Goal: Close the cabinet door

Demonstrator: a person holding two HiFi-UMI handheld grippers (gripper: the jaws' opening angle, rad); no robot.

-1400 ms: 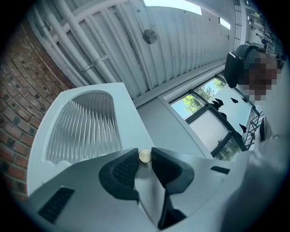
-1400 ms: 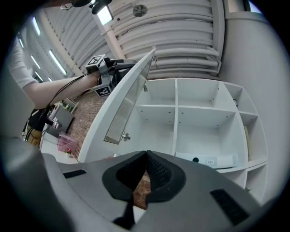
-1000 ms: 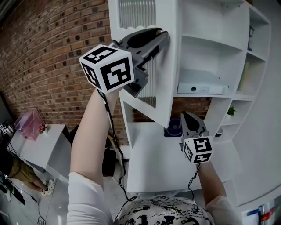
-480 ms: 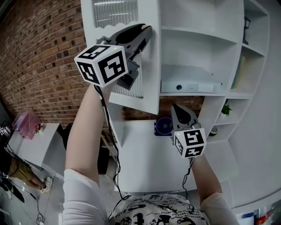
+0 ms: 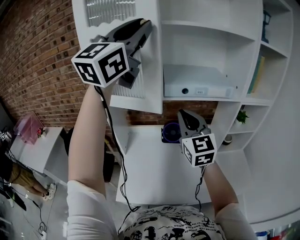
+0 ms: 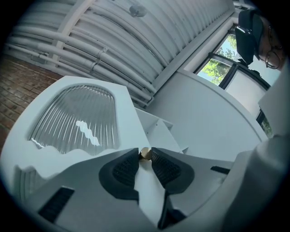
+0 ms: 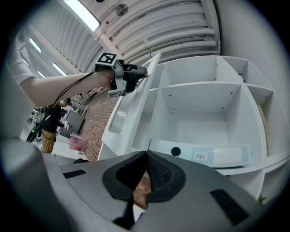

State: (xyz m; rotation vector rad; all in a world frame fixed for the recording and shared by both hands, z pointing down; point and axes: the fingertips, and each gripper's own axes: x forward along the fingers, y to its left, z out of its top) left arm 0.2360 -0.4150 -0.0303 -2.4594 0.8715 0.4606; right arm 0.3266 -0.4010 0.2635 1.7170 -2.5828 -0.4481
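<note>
The white cabinet door (image 5: 151, 70) with a ribbed glass panel (image 5: 110, 11) stands swung out from the shelf unit. My left gripper (image 5: 144, 27) is raised high and shut on the door's small brass knob (image 6: 145, 153), which sits between its fingertips (image 6: 129, 159). In the right gripper view the door (image 7: 136, 104) is seen edge-on with the left gripper on it. My right gripper (image 5: 183, 115) hangs lower, below the open compartment, its jaws shut on nothing (image 7: 146, 155). A flat white box (image 5: 199, 84) lies inside the compartment.
A brick wall (image 5: 37, 61) runs behind and to the left. A white desk (image 5: 154, 173) below carries a blue round object (image 5: 169, 132). Side shelves hold books (image 5: 257, 77) and a small plant (image 5: 242, 117). A pink box (image 5: 30, 129) sits on a low table.
The left gripper and the door it holds have shifted left in the head view, and more of the compartment shows. The right gripper has drifted left too.
</note>
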